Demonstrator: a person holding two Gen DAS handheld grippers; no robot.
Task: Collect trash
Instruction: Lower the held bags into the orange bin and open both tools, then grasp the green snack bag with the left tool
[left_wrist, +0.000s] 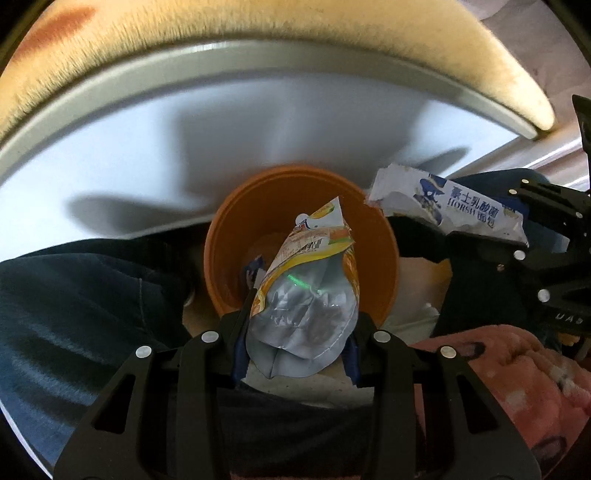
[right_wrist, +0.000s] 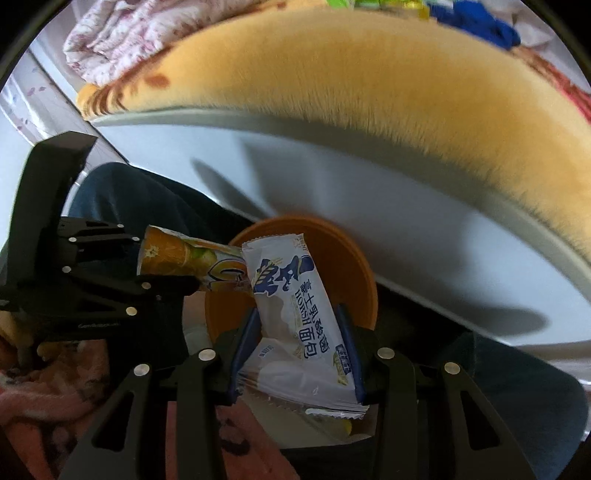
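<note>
We find the left gripper (left_wrist: 295, 328) clamped on a snack pouch (left_wrist: 303, 295) and the right gripper (right_wrist: 295, 354) on a bread wrapper (right_wrist: 306, 332), both above the orange bin (left_wrist: 373, 236), release outstanding.

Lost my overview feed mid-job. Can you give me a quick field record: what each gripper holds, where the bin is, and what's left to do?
left gripper: shut on orange snack pouch, opened and crumpled
right gripper: shut on white bread wrapper
bin: orange bucket, directly beneath both grippers
bin contents: a blue scrap visible inside; rest hidden
both wrappers: above the bucket mouth, not yet released
surroundings: white panel behind the bucket, yellow fuzzy cover above
</note>
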